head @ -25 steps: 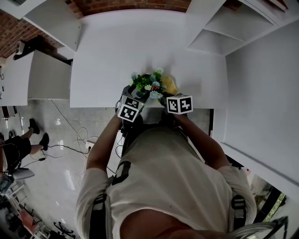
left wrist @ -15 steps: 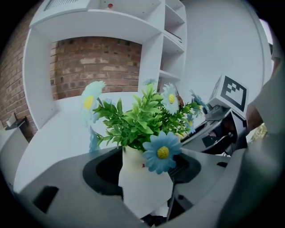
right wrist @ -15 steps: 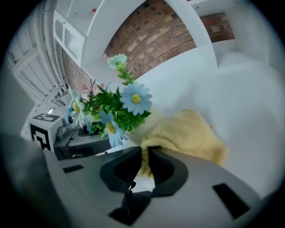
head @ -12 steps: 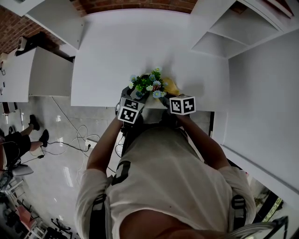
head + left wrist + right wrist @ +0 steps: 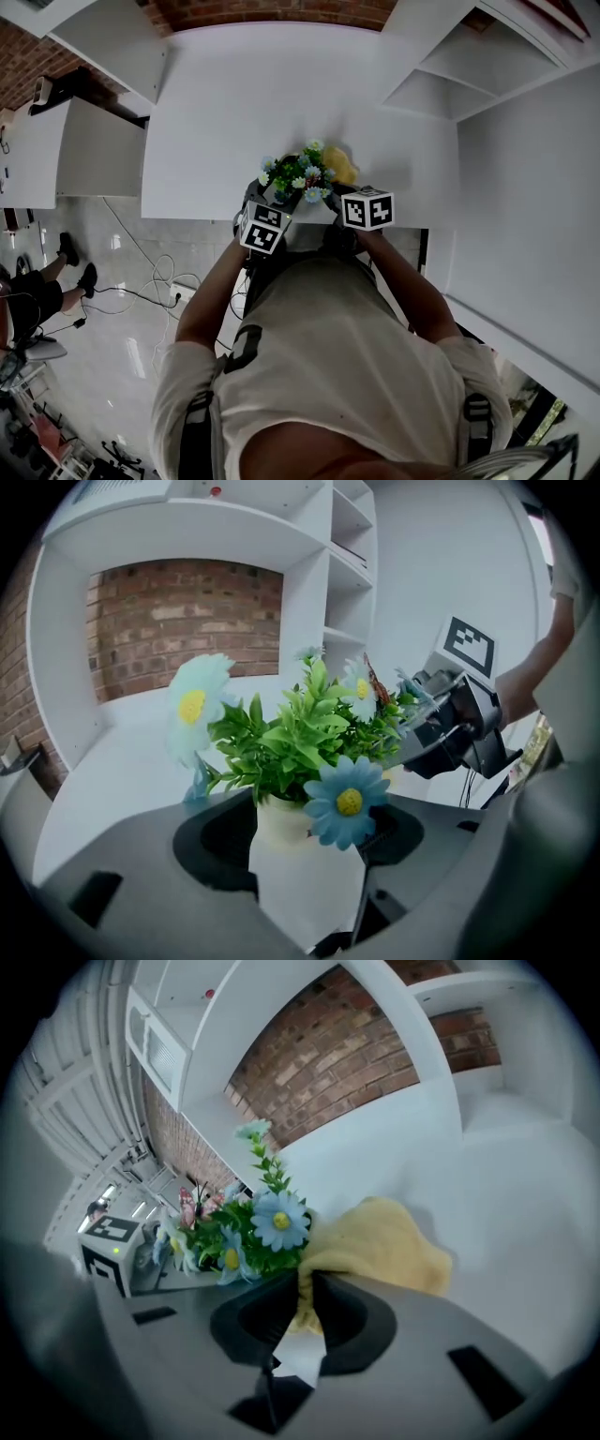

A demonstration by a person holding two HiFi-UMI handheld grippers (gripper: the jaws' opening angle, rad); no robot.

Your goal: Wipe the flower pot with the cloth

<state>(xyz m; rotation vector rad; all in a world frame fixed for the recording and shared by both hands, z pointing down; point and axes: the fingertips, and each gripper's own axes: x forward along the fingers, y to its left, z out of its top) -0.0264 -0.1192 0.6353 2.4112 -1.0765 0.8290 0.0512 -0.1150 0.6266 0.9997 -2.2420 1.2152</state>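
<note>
Our left hand-held gripper (image 5: 309,841) grasps the flower pot (image 5: 305,892). Our right hand-held gripper (image 5: 305,1286) clenches the yellow cloth (image 5: 384,1246) beside the flowers (image 5: 267,1222).

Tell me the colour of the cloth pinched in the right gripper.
Pale yellow. The cloth shows best in the right gripper view.

Head view: overhead, facing steeply down over the person's torso (image 5: 328,347) onto the white counter (image 5: 281,94). Left and right gripper views: low, very close, flanking the small white pot of artificial blue flowers (image 5: 305,878) from opposite sides. All 3 views share it.
</note>
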